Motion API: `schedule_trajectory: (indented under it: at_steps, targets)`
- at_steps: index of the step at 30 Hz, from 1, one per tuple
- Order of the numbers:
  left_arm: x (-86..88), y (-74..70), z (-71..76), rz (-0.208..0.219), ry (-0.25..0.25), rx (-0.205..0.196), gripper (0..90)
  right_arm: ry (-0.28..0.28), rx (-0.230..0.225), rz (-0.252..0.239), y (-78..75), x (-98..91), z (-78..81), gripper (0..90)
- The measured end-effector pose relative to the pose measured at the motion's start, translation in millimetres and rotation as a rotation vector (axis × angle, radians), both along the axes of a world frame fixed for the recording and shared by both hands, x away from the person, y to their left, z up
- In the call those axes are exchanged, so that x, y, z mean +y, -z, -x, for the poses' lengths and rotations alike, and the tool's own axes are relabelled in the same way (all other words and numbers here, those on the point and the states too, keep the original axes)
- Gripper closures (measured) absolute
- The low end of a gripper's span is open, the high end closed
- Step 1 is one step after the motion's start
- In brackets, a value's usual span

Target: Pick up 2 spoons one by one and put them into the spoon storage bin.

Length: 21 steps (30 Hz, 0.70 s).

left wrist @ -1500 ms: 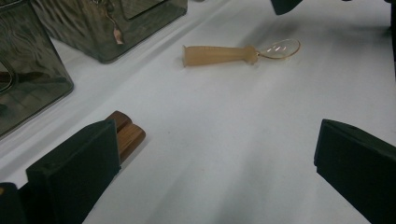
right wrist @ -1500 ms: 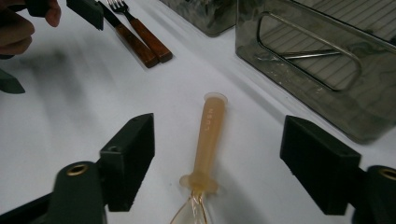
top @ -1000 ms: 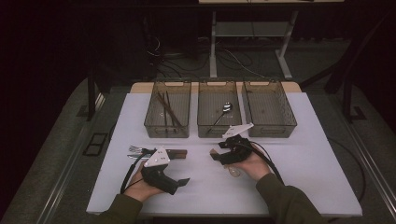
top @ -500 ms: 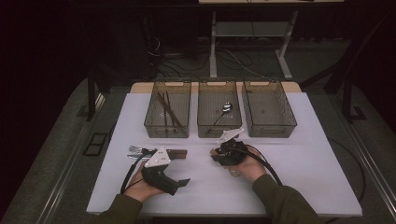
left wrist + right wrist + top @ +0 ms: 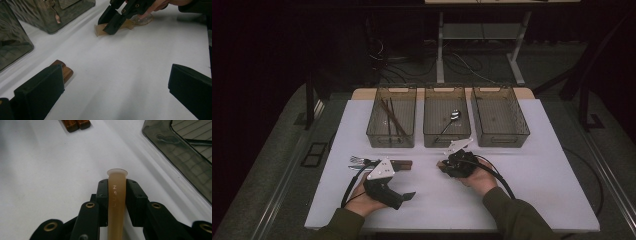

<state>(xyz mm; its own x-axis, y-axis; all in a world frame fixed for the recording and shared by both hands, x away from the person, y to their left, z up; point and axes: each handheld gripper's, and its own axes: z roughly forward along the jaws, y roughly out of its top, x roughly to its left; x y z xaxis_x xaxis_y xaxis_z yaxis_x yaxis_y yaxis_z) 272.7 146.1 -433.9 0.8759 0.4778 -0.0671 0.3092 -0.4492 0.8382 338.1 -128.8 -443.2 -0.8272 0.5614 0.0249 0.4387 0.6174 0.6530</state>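
A translucent amber plastic spoon (image 5: 116,195) lies on the white table (image 5: 542,185), handle toward the wooden-handled forks (image 5: 377,162). My right gripper (image 5: 116,187) has just been closing, and both pads now press the spoon's handle between them. In the high view this gripper (image 5: 451,167) sits low at the table's middle. In the left gripper view the right gripper (image 5: 120,15) is on the amber spoon (image 5: 100,29), with the spoon's bowl under the hand. My left gripper (image 5: 115,82) rests open on the table with nothing between its jaws, beside the forks' wooden handles (image 5: 63,71).
Three smoky clear bins stand in a row at the back. The left bin (image 5: 372,135) holds dark chopsticks, the middle bin (image 5: 429,137) holds a metal spoon (image 5: 452,117), and the right bin (image 5: 524,132) looks bare. Cables trail from both grippers.
The right gripper has shifted slightly left and toward the person, down onto the spoon, and its jaws have closed on the handle. The left hand has kept still.
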Motion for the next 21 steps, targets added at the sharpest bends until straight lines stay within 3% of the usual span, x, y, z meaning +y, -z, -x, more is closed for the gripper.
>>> schedule_trajectory:
  at_steps: [7, 21]
  targets:
    - [-0.4, -0.2, 0.1, -0.004, 0.004, -0.003, 0.0, -0.002, 0.010, -0.060, -8.4, -12.2, -0.6, 73.3]
    - [0.8, -1.2, -0.2, -0.016, 0.016, -0.009, 0.0, 0.017, 0.013, -0.127, -26.1, -28.3, 2.8, 73.3]
